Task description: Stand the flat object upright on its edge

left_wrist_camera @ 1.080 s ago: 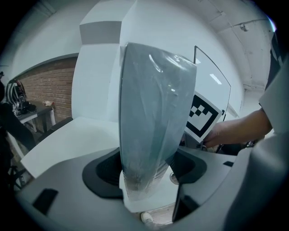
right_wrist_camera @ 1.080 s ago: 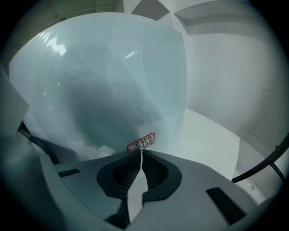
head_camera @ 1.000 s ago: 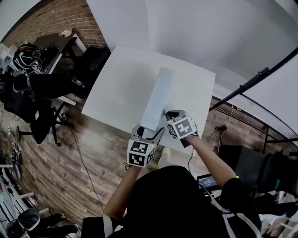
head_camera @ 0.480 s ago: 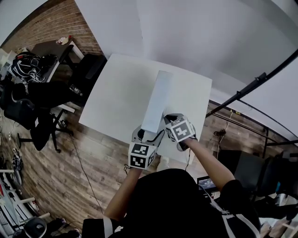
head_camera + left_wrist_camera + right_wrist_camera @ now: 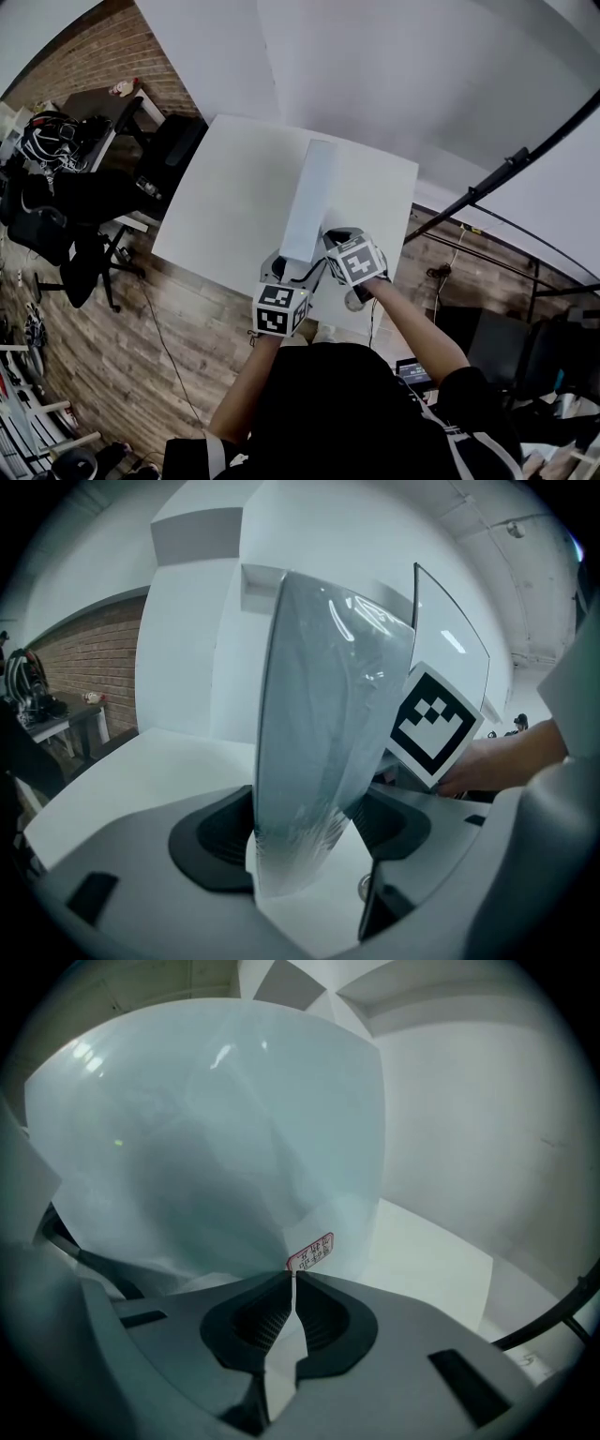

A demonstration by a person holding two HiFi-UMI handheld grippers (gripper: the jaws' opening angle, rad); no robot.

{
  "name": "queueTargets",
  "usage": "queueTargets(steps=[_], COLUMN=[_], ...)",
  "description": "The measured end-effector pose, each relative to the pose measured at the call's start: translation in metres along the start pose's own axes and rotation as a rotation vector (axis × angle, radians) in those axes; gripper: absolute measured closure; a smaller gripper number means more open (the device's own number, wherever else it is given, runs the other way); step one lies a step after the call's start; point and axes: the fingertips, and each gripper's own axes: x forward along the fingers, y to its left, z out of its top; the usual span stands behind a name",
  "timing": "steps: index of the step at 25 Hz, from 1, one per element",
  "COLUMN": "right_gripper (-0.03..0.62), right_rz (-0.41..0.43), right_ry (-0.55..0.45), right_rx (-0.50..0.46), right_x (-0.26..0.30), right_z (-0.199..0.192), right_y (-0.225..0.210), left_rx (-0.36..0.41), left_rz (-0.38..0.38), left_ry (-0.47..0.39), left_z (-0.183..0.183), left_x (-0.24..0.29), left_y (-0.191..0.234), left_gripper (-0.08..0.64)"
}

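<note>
A long, pale grey-blue flat panel (image 5: 307,202) in clear plastic wrap stands on its long edge on the white table (image 5: 225,187) and runs away from me. My left gripper (image 5: 298,265) grips its near end. In the left gripper view the panel (image 5: 319,724) fills the wide gap between the dark pads (image 5: 211,841). My right gripper (image 5: 330,242) sits just right of it, jaws shut on the thin wrapped edge. In the right gripper view the panel (image 5: 206,1138) looms over the right gripper (image 5: 292,1283), and a small red-bordered label (image 5: 310,1252) sits at its tips.
The table's near edge (image 5: 234,281) lies right under both grippers, with wooden floor (image 5: 141,347) below it. A dark desk with office chairs and cables (image 5: 56,159) stands at the left. A black pole (image 5: 497,173) slants at the right. White walls rise beyond the table.
Both grippers and the panel have slid a little across the table together. Both grips look the same and the panel stays upright.
</note>
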Motion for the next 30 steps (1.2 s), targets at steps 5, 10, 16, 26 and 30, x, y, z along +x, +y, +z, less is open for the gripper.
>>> queueTargets(steps=[5, 10, 16, 26, 30], right_gripper=[0.545, 0.545, 0.545, 0.545, 0.545], right_rz=[-0.009, -0.024, -0.066, -0.138, -0.179], right_ry=[-0.022, -0.031, -0.022, -0.030, -0.023], right_rx=[0.007, 0.025, 0.053, 0.109, 0.144], right_x=[-0.005, -0.007, -0.002, 0.006, 0.007], right_z=[0.009, 0.015, 0.024, 0.046, 0.046], right_y=[-0.010, -0.019, -0.035, -0.061, -0.076], left_rx=[0.001, 0.013, 0.007, 0.009, 0.012], left_rz=[-0.018, -0.045, -0.081, -0.126, -0.155], left_ry=[0.015, 0.025, 0.026, 0.040, 0.043], left_z=[0.006, 0.013, 0.022, 0.038, 0.045], left_x=[0.011, 0.021, 0.036, 0.062, 0.073], left_y=[-0.002, -0.001, 0.004, 0.015, 0.014], left_gripper=[0.239, 0.236, 0.233, 0.229, 0.224])
